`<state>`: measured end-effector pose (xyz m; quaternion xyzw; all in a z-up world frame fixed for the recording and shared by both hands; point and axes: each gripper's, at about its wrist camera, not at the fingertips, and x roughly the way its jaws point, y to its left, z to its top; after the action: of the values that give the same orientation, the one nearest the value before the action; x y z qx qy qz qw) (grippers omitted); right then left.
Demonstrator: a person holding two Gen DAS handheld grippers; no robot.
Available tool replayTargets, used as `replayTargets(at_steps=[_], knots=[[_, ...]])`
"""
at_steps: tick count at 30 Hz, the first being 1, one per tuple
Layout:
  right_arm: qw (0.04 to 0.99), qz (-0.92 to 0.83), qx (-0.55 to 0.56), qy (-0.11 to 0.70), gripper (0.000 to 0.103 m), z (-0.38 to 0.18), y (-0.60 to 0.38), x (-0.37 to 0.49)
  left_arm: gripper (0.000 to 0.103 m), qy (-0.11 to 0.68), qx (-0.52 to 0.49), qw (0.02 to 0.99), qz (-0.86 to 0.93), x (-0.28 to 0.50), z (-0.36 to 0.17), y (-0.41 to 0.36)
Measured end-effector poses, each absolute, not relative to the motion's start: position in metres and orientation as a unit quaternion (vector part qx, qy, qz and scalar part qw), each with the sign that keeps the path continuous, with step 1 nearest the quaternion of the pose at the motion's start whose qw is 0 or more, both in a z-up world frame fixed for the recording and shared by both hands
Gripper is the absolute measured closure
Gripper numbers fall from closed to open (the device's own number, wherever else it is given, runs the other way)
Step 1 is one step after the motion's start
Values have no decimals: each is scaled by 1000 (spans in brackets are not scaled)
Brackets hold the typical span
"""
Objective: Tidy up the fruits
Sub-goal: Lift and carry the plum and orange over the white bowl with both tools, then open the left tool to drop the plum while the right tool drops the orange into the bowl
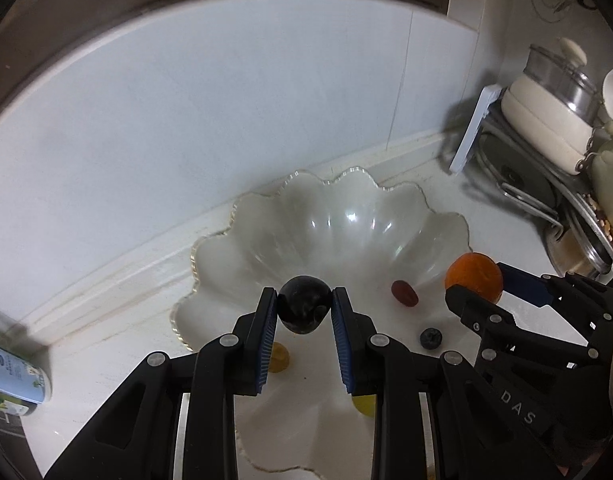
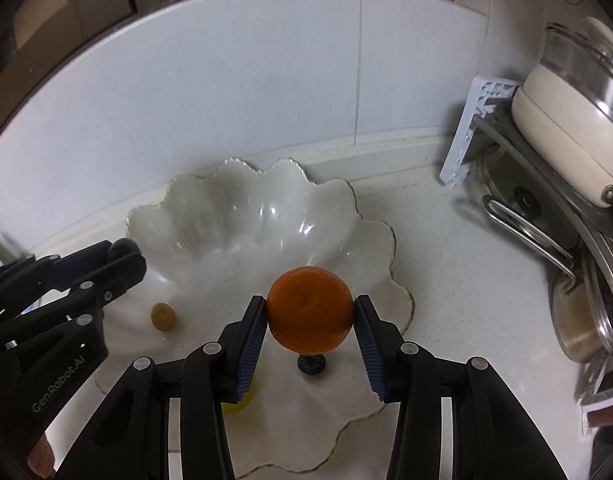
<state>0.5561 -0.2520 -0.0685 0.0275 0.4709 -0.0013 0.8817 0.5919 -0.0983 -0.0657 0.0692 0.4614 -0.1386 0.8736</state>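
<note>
A white scalloped bowl (image 1: pixel 346 216) sits on the counter against the wall; it also shows in the right wrist view (image 2: pixel 242 208). My left gripper (image 1: pixel 304 312) is shut on a dark plum (image 1: pixel 304 304) above the bowl's near side. My right gripper (image 2: pixel 309 316) is shut on an orange mandarin (image 2: pixel 309 308), also over the bowl; it shows at the right of the left wrist view (image 1: pixel 473 282). In the bowl lie a red date (image 1: pixel 404 293), a blueberry (image 1: pixel 431 338), and yellow fruits (image 1: pixel 278 356) (image 2: pixel 163 316), partly hidden by my fingers.
A dish rack with a cream pot (image 2: pixel 566 136), metal lids (image 2: pixel 586 280) and a white board (image 2: pixel 466 132) stands at the right. A labelled bottle (image 1: pixel 14 372) lies at the left. The tiled wall (image 1: pixel 226 100) runs close behind the bowl.
</note>
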Motion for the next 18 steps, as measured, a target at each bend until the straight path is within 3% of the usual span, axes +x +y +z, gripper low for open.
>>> replayTargets(at_steps=[18], knots=[[859, -2, 25, 511, 56, -94, -261, 574, 71, 491, 113, 857, -112, 607, -90, -116]])
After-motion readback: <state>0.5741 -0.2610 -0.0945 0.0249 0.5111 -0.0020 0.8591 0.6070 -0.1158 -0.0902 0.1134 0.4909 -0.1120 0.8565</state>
